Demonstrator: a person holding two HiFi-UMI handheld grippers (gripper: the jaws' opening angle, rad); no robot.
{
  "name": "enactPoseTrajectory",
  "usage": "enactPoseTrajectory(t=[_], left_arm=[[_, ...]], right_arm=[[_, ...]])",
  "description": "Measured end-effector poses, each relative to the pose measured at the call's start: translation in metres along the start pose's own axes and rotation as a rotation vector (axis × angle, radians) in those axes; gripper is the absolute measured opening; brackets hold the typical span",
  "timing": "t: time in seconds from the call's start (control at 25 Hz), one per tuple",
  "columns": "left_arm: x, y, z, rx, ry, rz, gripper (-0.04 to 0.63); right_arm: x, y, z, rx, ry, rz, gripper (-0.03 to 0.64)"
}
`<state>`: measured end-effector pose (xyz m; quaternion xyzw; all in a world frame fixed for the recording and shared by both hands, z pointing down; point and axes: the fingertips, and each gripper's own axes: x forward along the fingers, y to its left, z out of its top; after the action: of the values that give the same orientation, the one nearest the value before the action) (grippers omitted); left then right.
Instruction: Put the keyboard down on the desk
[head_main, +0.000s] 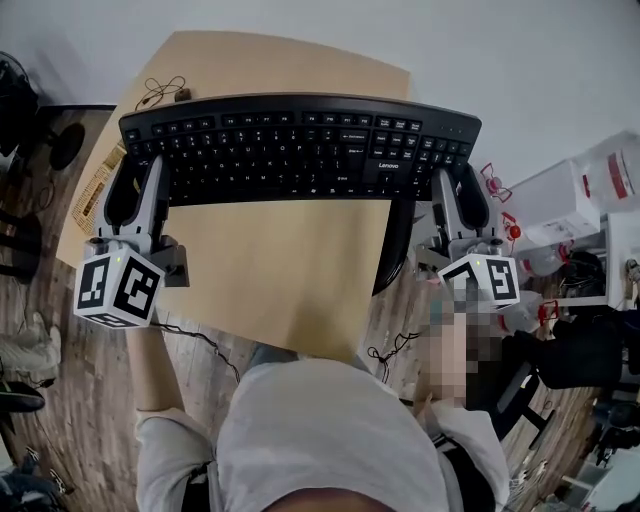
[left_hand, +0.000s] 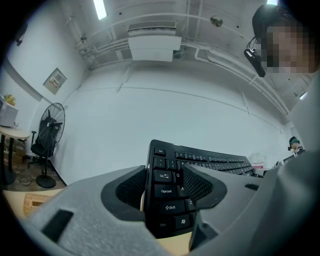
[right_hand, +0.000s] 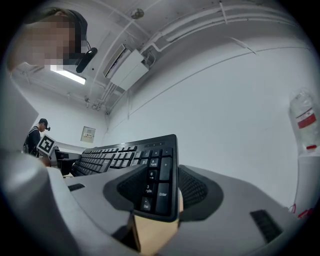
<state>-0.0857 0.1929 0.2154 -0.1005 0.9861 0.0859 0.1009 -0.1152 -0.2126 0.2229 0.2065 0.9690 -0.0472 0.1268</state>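
A black keyboard (head_main: 300, 145) is held across the far half of the light wooden desk (head_main: 280, 270), keys facing me, its right end past the desk's edge. My left gripper (head_main: 138, 172) is shut on its left end, and in the left gripper view the jaws (left_hand: 164, 186) pinch the Tab and Caps Lock corner of the keyboard (left_hand: 212, 161). My right gripper (head_main: 455, 182) is shut on the right end. The right gripper view shows the number-pad corner of the keyboard (right_hand: 120, 156) between the jaws (right_hand: 161, 192). Bare desk shows just below both ends.
A thin cable (head_main: 160, 92) lies on the desk's far left corner. A dark chair (head_main: 398, 245) stands by the desk's right edge, with white shelving (head_main: 560, 200) further right. A standing fan (left_hand: 48, 131) is at the left, beside a slatted crate (head_main: 100, 185) on the floor.
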Motion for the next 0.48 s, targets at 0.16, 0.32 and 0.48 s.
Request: enactPoseTrajectory(t=[0.16, 0.32, 0.48], left_arm=[[0.014, 0.013, 0.000, 0.031, -0.027, 0.035, 0.233], [0.072, 0.065, -0.041, 0.020, 0.112, 0.018, 0.233], [0.148, 0.111, -0.114, -0.064, 0.326, -0.107, 0.233]], right_arm=[[0.034, -0.004, -0.014, 0.018, -0.024, 0.041, 0.183], [0.083, 0.000, -0.076, 0.081, 0.092, -0.027, 0.183], [0.095, 0.004, -0.133, 0.104, 0.270, -0.221, 0.183]])
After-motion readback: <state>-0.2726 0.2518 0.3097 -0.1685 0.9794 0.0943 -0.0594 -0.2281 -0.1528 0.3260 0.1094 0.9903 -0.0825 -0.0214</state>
